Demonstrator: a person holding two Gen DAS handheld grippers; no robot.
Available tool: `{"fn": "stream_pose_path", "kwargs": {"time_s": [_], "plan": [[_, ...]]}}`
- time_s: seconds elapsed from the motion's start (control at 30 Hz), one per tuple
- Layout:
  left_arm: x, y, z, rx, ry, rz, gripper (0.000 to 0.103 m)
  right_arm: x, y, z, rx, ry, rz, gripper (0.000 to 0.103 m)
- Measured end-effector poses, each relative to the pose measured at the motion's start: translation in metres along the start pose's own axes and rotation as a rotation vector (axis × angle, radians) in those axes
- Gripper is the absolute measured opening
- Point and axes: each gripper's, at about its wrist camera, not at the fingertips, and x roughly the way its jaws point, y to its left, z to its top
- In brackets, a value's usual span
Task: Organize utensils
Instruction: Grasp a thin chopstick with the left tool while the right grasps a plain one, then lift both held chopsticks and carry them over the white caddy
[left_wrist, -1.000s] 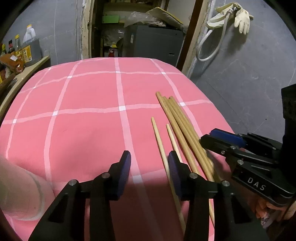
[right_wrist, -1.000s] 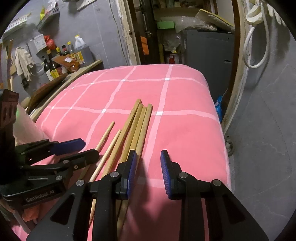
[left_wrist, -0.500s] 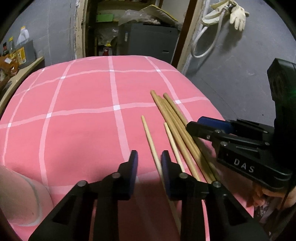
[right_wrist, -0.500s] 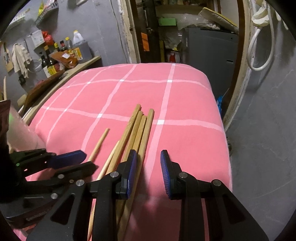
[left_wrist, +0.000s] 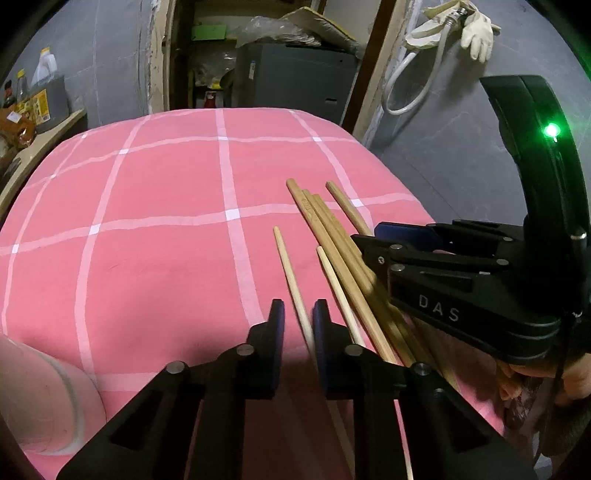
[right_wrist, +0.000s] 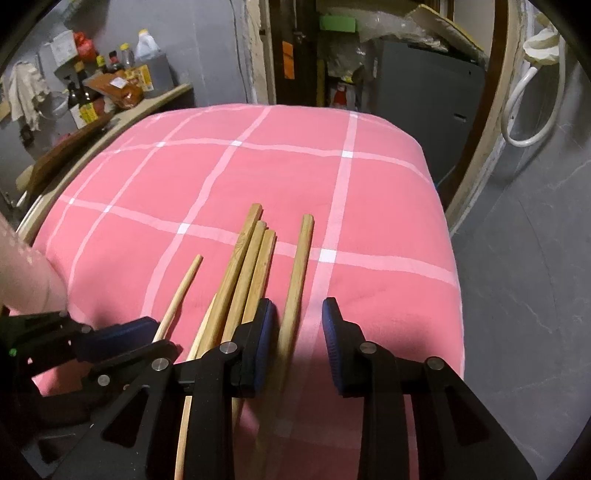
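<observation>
Several wooden chopsticks lie on a pink checked cloth (left_wrist: 155, 236). My left gripper (left_wrist: 298, 320) is open by a narrow gap, and a thin pale chopstick (left_wrist: 290, 269) runs between its fingers. A second thin one (left_wrist: 334, 286) lies just to its right, then a bundle of thicker chopsticks (left_wrist: 325, 229). My right gripper (right_wrist: 298, 325) is open around a thick chopstick (right_wrist: 297, 273) that lies apart from the bundle (right_wrist: 247, 266). The right gripper (left_wrist: 373, 236) also shows in the left wrist view, over the thick chopsticks.
The cloth (right_wrist: 258, 166) drops off to a grey floor (right_wrist: 524, 295) on the right. A wooden shelf with bottles (right_wrist: 110, 92) stands at the back left. A pale sleeve (left_wrist: 37, 391) shows at the left. A grey cabinet (left_wrist: 295, 81) stands behind.
My left gripper has narrowed and moved right around the thin chopstick. One thick chopstick has separated from the bundle and lies between my right gripper's fingers, which have opened wider.
</observation>
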Motion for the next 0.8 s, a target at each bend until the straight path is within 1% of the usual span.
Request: {"fn": "stream_pose_path", "kwargs": {"time_s": [0.03, 0.07, 0.1, 0.13, 0.2, 0.33, 0.4, 0.47, 0.53, 0.6, 0.63, 0.73, 0.8], "plan": [[0.000, 0.001, 0.001, -0.008, 0.003, -0.004, 0.007, 0.000, 0.000, 0.002, 0.015, 0.007, 0.000, 0.025], [0.000, 0.002, 0.001, -0.017, 0.006, -0.009, 0.007, 0.000, -0.001, 0.002, 0.033, 0.008, 0.003, 0.020], [0.000, 0.004, 0.001, -0.025, 0.010, -0.016, 0.005, -0.001, -0.005, 0.002, 0.073, 0.007, 0.009, 0.010], [-0.001, 0.005, 0.001, -0.032, 0.013, -0.021, 0.002, -0.002, -0.006, 0.002, 0.094, 0.006, 0.018, 0.008], [-0.004, 0.006, 0.000, -0.048, 0.019, -0.032, 0.002, -0.006, -0.013, -0.003, 0.169, -0.001, 0.055, 0.006], [-0.015, 0.005, -0.005, -0.061, 0.013, -0.021, 0.002, -0.021, -0.014, -0.015, 0.235, -0.045, 0.112, 0.006], [-0.023, 0.001, -0.009, -0.062, 0.002, -0.030, 0.002, -0.038, -0.014, -0.024, 0.266, -0.101, 0.149, 0.006], [-0.033, -0.003, -0.011, -0.057, -0.026, -0.041, 0.002, -0.056, -0.011, -0.033, 0.282, -0.171, 0.190, 0.006], [-0.050, -0.007, -0.015, -0.054, -0.079, -0.061, 0.002, -0.077, -0.009, -0.044, 0.296, -0.253, 0.229, 0.005], [-0.067, -0.011, -0.020, -0.048, -0.138, -0.073, 0.002, -0.091, -0.006, -0.052, 0.298, -0.323, 0.241, 0.006], [-0.075, -0.014, -0.023, -0.044, -0.167, -0.070, 0.002, -0.103, -0.004, -0.059, 0.300, -0.386, 0.254, 0.006], [-0.100, -0.019, -0.033, -0.039, -0.274, -0.059, 0.002, -0.124, 0.003, -0.070, 0.310, -0.486, 0.275, 0.006], [-0.120, -0.022, -0.039, -0.041, -0.361, -0.051, 0.002, -0.137, 0.013, -0.077, 0.319, -0.561, 0.310, 0.006]]}}
